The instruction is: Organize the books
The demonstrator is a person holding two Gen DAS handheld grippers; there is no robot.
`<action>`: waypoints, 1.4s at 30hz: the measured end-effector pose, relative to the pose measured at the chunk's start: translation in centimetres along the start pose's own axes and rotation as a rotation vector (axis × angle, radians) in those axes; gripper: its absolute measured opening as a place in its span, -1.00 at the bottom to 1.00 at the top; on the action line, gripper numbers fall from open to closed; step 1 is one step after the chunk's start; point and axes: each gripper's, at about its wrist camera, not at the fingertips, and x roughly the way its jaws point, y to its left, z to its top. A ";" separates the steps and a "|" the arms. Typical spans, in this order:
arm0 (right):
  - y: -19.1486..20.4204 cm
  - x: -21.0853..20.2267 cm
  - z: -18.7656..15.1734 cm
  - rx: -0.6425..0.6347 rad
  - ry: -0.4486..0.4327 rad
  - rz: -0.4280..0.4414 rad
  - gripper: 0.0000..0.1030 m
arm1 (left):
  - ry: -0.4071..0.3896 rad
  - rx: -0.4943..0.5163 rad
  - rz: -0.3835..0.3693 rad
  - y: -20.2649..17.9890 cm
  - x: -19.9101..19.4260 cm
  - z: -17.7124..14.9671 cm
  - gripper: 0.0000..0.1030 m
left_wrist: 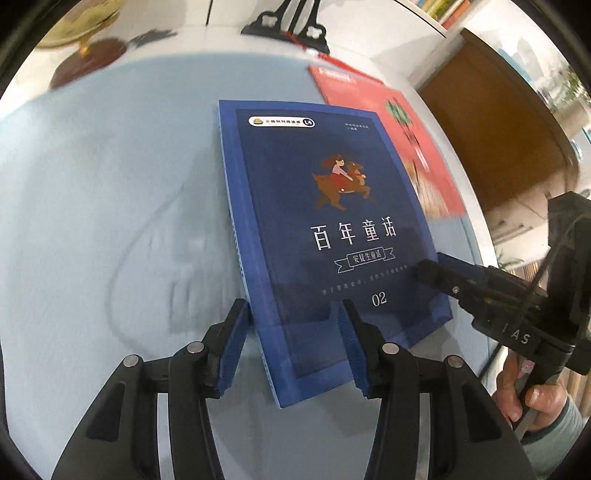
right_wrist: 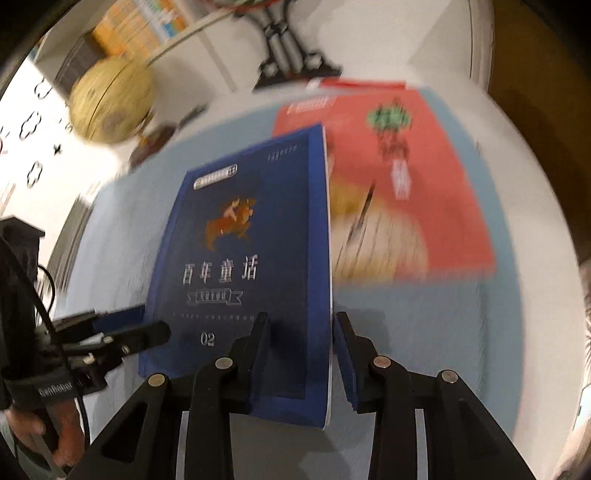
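Observation:
A dark blue book (left_wrist: 325,229) with white Chinese title and "02" is held tilted above the light blue table cloth (left_wrist: 110,206). My left gripper (left_wrist: 293,339) has its fingers on either side of the book's near left corner, spine side. My right gripper (right_wrist: 299,354) has its fingers on either side of the book's near right corner, page-edge side; it also shows in the left wrist view (left_wrist: 439,269) gripping the book's right edge. A red book (right_wrist: 399,177) lies flat on the cloth behind the blue book (right_wrist: 251,258).
A yellow globe (right_wrist: 110,99) on a brown base stands at the far left of the table. A black bookstand (left_wrist: 291,26) stands at the table's back edge. A shelf of books (right_wrist: 144,22) and a brown cabinet (left_wrist: 491,122) lie beyond.

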 end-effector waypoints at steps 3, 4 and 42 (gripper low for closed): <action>0.8 -0.8 -2.3 -0.027 0.040 -0.009 -0.29 | 0.027 0.022 -0.005 -0.2 -0.9 -2.6 -0.11; 0.8 -1.0 -2.6 -0.018 0.049 -0.011 -0.29 | 0.029 0.024 0.012 -0.3 -1.2 -3.1 -0.07; -4.6 -2.4 -4.0 0.213 0.074 0.300 -0.01 | -0.075 -0.312 -0.446 0.1 -1.0 -1.7 -0.86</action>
